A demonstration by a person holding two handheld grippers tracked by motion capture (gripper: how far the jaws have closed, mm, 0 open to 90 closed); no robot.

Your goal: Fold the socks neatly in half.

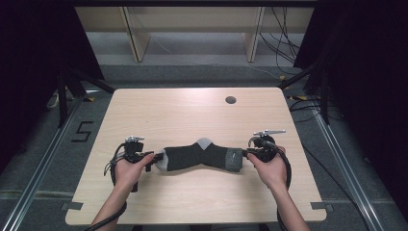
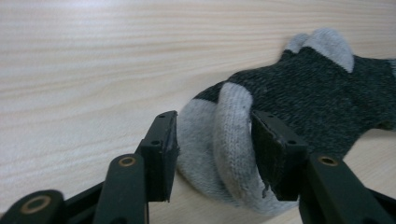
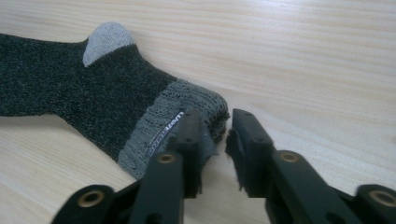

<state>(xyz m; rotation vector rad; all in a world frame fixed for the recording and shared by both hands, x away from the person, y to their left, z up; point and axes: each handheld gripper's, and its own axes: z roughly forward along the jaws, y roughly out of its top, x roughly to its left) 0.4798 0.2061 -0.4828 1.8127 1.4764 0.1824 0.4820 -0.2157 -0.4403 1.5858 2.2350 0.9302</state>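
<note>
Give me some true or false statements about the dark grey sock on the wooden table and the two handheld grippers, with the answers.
1. The dark grey knitted sock lies flat on the light wooden table. True.
2. The left gripper has the sock's light grey toe between its jaws. True.
3. The right gripper is at the sock's heel. False: it is at the ribbed cuff.
4. The sock's heel patch is bright red. False: it is light grey.
5. A small round hole sits near the table's far edge. True.
</note>
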